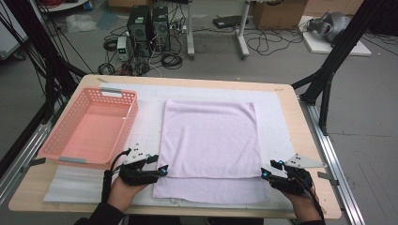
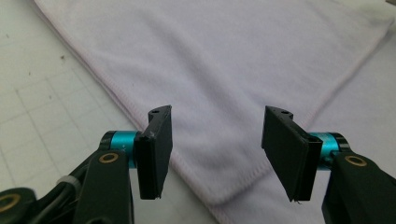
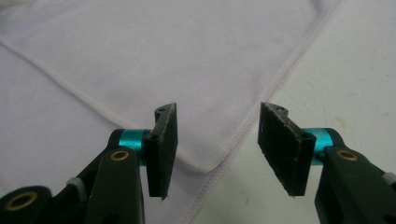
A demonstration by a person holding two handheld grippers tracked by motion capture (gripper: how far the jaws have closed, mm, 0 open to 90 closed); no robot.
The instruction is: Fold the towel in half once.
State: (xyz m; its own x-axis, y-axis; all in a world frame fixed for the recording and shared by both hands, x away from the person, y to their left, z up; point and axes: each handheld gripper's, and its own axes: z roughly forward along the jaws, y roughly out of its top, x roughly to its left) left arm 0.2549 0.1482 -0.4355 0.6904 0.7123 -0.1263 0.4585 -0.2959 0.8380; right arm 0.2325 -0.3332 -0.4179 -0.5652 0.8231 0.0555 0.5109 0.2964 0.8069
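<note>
The towel [image 1: 210,140] is soft pale lilac cloth, matt, with a fine short nap and a stitched hem along its edges. Under it lies a white mat [image 1: 277,117], smooth and matt, printed with a faint grid. The table [image 1: 300,136] has a light wood top with a dull finish. The basket [image 1: 91,126] is pink plastic, slightly glossy, with perforated walls. Each hand-held gripper, left [image 2: 217,144] and right [image 3: 217,144], has matt black plastic jaws with rough dark pads, shiny turquoise metal sleeves and brass-coloured rivets.
</note>
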